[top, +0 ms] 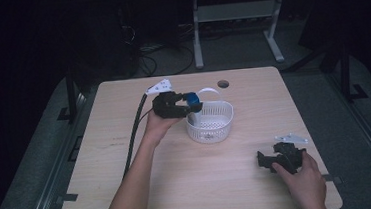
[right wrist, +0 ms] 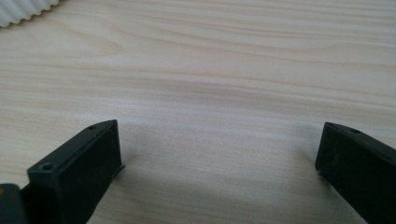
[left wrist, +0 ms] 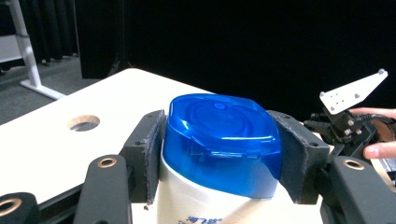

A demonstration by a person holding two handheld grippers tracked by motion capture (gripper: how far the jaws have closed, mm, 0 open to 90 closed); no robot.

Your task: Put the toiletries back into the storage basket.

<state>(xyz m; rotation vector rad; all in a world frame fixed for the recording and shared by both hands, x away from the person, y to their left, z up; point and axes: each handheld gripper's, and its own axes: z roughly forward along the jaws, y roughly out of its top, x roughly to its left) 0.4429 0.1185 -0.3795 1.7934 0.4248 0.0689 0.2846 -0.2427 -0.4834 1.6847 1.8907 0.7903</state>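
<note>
A white bottle with a blue flip cap (left wrist: 222,140) sits between the pads of my left gripper (left wrist: 219,154), which is shut on it just under and around the cap. In the high view that left gripper (top: 186,104) holds the bottle's blue cap (top: 193,101) over the left rim of a white basket (top: 220,124); the bottle's lower body is hidden by the gripper and basket wall. My right gripper (top: 264,159) rests low on the table near the front right corner. Seen from its own camera, the right gripper (right wrist: 219,154) stands wide open over bare wood.
The light wood table (top: 127,154) has a round cable hole (top: 223,84) at its far edge. A black cable (top: 133,133) trails from the left gripper toward the front left. A white desk frame (top: 237,20) stands on the floor behind the table.
</note>
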